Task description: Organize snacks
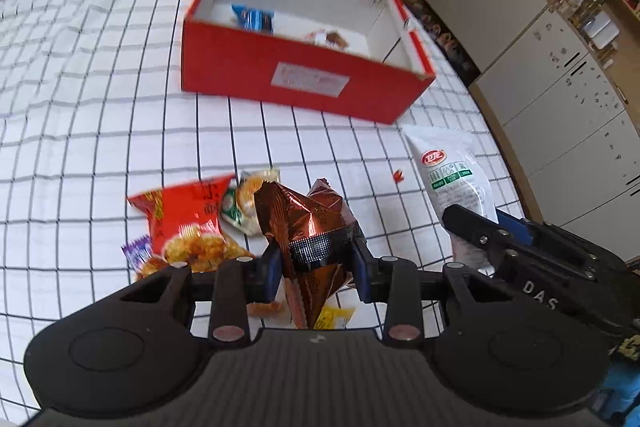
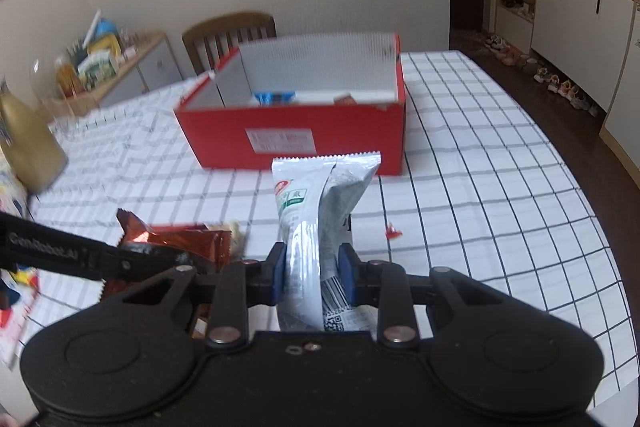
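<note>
Gripping a crinkled copper-brown snack packet (image 1: 316,227) between its blue pads, the left gripper (image 1: 318,263) is clamped on the wrapper, which stands raised above the checked tablecloth (image 1: 100,107). Just left of that packet and beneath it lies a loose heap of snacks: a red packet printed with fried pieces (image 1: 188,219), a pale packet with a green patch (image 1: 244,207), a small purple wrapper (image 1: 136,251) at the near left, and a yellow one (image 1: 334,317) showing under the jaws. To the right, the right gripper (image 2: 313,273) is closed on a white pouch with a red logo and green labels (image 2: 316,203), held upright with its serrated top edge pointing far. A tiny red scrap (image 2: 392,231) sits on the cloth near the pouch. Farther off stands the open red box (image 2: 288,131) with a white interior, holding a blue packet (image 2: 276,97) and a brownish one (image 2: 345,99). A wooden chair (image 2: 230,35) stands behind the table, and white cabinets (image 2: 576,11) line the far right wall.
</note>
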`<action>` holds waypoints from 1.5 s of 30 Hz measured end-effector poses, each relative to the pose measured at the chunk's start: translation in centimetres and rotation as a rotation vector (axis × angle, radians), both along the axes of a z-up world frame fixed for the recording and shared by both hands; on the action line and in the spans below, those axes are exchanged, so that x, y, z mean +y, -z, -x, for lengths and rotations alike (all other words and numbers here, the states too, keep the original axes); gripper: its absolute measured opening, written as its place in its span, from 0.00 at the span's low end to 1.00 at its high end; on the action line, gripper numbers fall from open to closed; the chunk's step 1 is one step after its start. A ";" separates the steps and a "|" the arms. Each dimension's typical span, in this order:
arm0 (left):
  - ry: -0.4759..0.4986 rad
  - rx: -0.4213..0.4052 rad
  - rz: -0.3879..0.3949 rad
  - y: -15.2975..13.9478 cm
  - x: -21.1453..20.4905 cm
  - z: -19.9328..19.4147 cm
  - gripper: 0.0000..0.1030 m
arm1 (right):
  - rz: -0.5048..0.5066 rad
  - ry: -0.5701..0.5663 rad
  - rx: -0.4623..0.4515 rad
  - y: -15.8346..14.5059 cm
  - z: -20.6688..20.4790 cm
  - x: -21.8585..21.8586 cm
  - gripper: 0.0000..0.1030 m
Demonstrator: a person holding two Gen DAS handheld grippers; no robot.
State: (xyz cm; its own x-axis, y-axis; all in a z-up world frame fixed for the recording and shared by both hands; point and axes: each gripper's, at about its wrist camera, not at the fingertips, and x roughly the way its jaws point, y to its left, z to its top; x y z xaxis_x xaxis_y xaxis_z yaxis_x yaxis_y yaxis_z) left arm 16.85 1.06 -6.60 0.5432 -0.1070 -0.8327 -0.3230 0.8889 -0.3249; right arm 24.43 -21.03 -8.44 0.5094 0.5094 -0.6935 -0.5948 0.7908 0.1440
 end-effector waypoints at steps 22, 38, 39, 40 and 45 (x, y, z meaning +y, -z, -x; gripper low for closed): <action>-0.040 -0.009 -0.005 0.0 2.1 1.0 0.33 | 0.208 -0.226 0.023 3.0 0.8 0.8 0.52; -0.050 0.011 0.013 0.7 2.4 1.3 0.33 | 0.461 -0.273 0.066 8.7 0.0 -1.1 0.49; -0.049 0.011 0.012 0.7 2.4 1.3 0.33 | 0.458 -0.271 0.066 8.6 0.0 -1.2 0.47; -0.047 0.012 0.012 0.7 2.3 1.3 0.33 | 0.454 -0.269 0.068 8.5 0.0 -1.2 0.45; -0.041 0.011 0.013 0.6 2.2 1.3 0.33 | 0.435 -0.247 0.061 8.0 0.1 -1.6 0.33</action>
